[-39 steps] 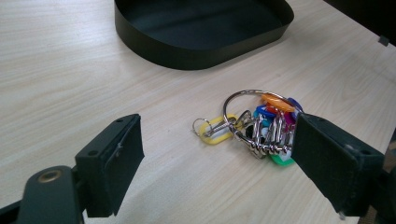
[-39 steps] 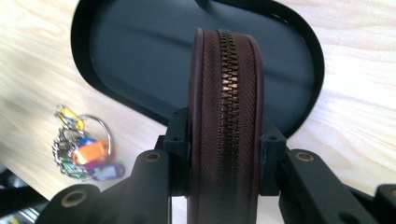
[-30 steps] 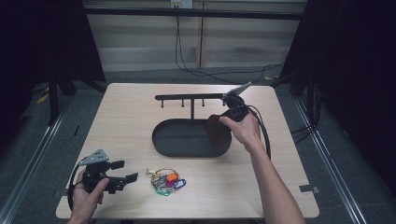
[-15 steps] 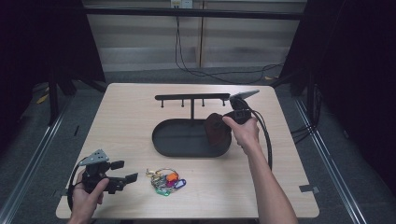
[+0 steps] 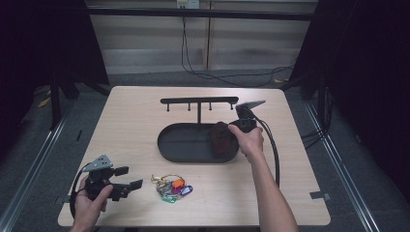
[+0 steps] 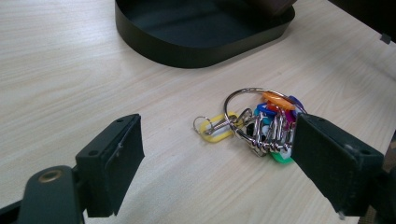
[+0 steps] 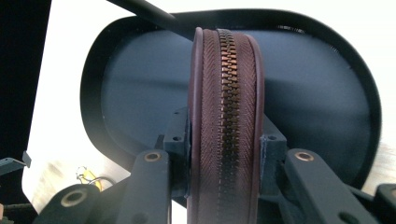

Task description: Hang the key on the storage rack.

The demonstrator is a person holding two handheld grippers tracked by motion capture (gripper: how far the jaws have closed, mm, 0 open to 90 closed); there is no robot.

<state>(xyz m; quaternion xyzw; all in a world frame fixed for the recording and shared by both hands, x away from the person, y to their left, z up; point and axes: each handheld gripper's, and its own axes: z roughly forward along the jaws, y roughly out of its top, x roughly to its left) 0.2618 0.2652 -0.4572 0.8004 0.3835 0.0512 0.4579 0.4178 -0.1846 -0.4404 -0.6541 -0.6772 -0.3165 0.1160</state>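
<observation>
Tabletop (image 5: 135,116), light wood. Black oval tray (image 5: 183,145) mid-tabletop, T-shaped hook rack (image 5: 199,102) rising from its far rim. Right tool (image 7: 224,154) clenched on a brown zippered pouch (image 7: 226,116), held edge-up over the tray's right end. Left tool (image 6: 217,154) released, jaws spread wide at the near left, pointed at a key ring (image 6: 261,123) with coloured tags lying just ahead, not touching it.

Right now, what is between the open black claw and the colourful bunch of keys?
Nothing: bare light wooden table separates the left gripper from the bunch of keys on a metal ring, in the left gripper view.
</observation>
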